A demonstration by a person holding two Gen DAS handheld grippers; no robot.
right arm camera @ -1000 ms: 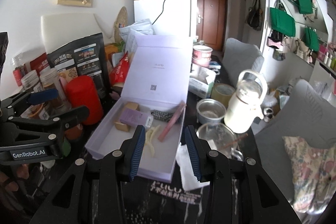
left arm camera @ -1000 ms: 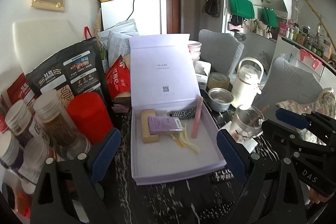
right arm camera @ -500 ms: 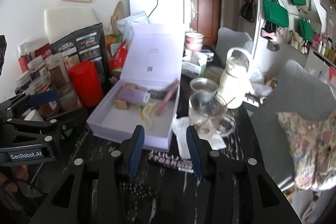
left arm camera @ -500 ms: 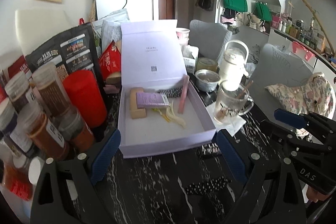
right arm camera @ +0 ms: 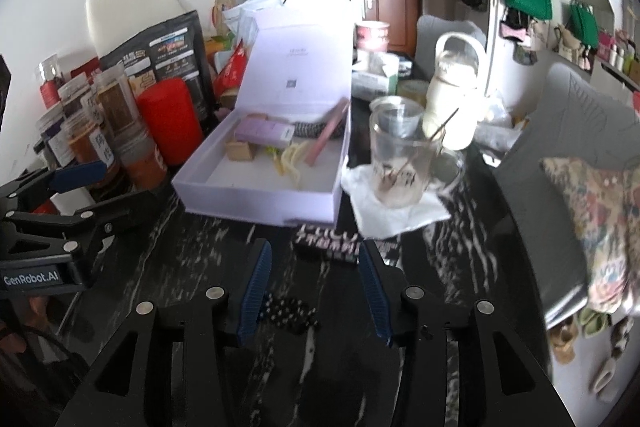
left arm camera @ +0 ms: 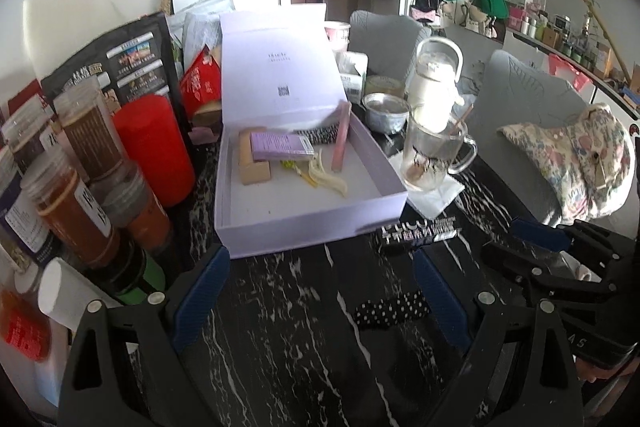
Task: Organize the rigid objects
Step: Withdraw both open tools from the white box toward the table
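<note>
An open lavender box [left arm camera: 308, 227] [right arm camera: 256, 199] stands on the black marble table and holds a purple carton [left arm camera: 280, 146], a tan block [left arm camera: 252, 167], a pink stick [left arm camera: 341, 137] and a dotted strip. In front of it lie a black printed packet [left arm camera: 418, 233] [right arm camera: 332, 241] and a black polka-dot piece [left arm camera: 390, 309] [right arm camera: 286, 309]. My left gripper [left arm camera: 320, 291] is wide open above the table, with the dotted piece just inside its right finger. The jaws of my right gripper [right arm camera: 314, 291] are opening. The dotted piece lies below and between them, and the pads do not press on it.
Spice jars [left arm camera: 76, 211] and a red canister [left arm camera: 154, 147] crowd the left of the box. A glass mug [right arm camera: 404, 167] on a white napkin and a cream kettle [right arm camera: 454, 103] stand to its right. A grey chair with a floral cushion [left arm camera: 576, 163] is beyond the table's right edge.
Both grippers have pulled back from the box and sunk toward the table. The packet and dotted piece have come into view, and the right jaws stand wider apart.
</note>
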